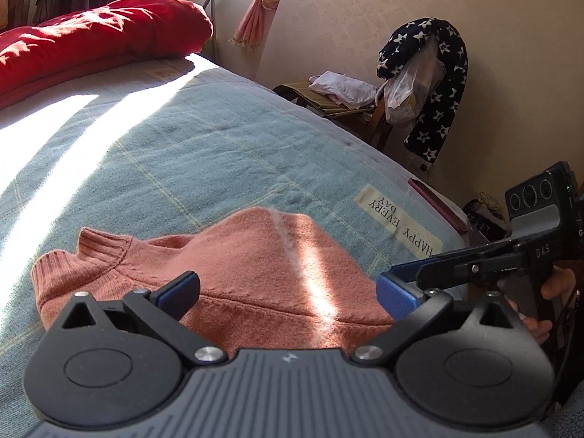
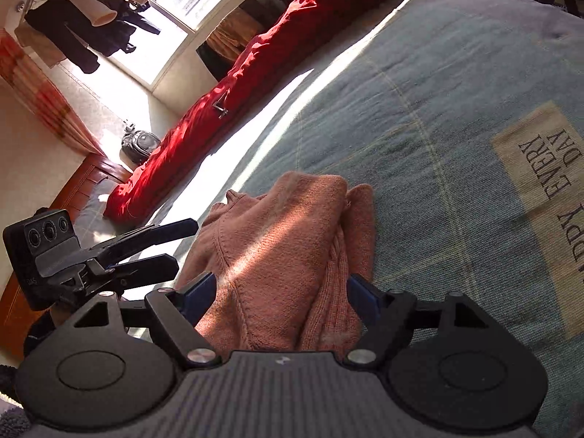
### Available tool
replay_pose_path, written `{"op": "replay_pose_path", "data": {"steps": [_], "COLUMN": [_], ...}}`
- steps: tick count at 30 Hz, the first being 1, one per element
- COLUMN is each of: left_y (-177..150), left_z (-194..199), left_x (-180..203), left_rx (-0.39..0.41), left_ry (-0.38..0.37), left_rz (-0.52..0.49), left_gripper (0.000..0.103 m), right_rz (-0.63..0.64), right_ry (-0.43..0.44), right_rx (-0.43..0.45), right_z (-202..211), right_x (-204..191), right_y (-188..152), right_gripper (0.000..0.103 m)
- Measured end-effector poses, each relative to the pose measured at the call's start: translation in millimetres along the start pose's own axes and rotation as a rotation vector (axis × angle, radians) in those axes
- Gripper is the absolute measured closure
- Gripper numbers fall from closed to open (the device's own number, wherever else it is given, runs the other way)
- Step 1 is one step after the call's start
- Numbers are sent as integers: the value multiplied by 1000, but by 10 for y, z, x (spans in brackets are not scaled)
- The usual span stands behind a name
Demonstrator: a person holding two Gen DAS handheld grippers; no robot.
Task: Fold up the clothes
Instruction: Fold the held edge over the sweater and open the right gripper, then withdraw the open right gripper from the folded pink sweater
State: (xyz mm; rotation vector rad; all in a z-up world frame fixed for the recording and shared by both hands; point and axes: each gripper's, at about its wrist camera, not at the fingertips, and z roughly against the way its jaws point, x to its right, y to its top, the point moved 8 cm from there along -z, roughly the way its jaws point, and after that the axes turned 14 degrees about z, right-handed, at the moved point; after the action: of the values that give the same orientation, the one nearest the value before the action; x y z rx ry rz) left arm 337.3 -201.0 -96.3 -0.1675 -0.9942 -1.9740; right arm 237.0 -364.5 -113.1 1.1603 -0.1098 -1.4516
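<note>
From the left wrist view, the left gripper [image 1: 288,297] hangs low over the pink sweater [image 1: 237,277], its jaws spread wide with nothing between them. The sweater lies partly folded on the blue bedspread [image 1: 189,153], ribbed collar toward the left, a fold line running across just ahead of the blue pads. The right gripper [image 1: 401,288] comes in from the right edge, touching or nearly touching the sweater's right end (which one I cannot tell). To fold well here, I judge the left jaws should close on the near hem only, taking every layer at once.

From the right wrist view, the right gripper [image 2: 281,292] straddles the bunched sweater [image 2: 284,248]; its jaws stand open, with knit filling the gap but not pinched. The left gripper [image 2: 171,248] sits just beside, at the left. Both grips should probably land level, then lift together, so the thick knit folds square rather than twisting. The red duvet [image 2: 255,62] lies well apart.
</note>
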Motion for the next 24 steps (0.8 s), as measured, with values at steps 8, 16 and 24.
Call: {"op": "replay_pose_path", "data": {"steps": [8, 16, 24], "left_y": [72, -142, -496], "left_z": [-420, 121, 371], "left_x": [-17, 78, 86], "left_rx": [-33, 15, 52], "left_ry": [59, 105, 157], "left_rz": [-2, -21, 30], "left_gripper": [2, 1, 1], "right_rz": [2, 35, 116], "right_ry": [38, 68, 136], "right_rx": [59, 81, 13], "right_z": [91, 124, -218], "right_x": [-42, -106, -294], "right_y": [78, 171, 299], "right_gripper": [21, 19, 16]}}
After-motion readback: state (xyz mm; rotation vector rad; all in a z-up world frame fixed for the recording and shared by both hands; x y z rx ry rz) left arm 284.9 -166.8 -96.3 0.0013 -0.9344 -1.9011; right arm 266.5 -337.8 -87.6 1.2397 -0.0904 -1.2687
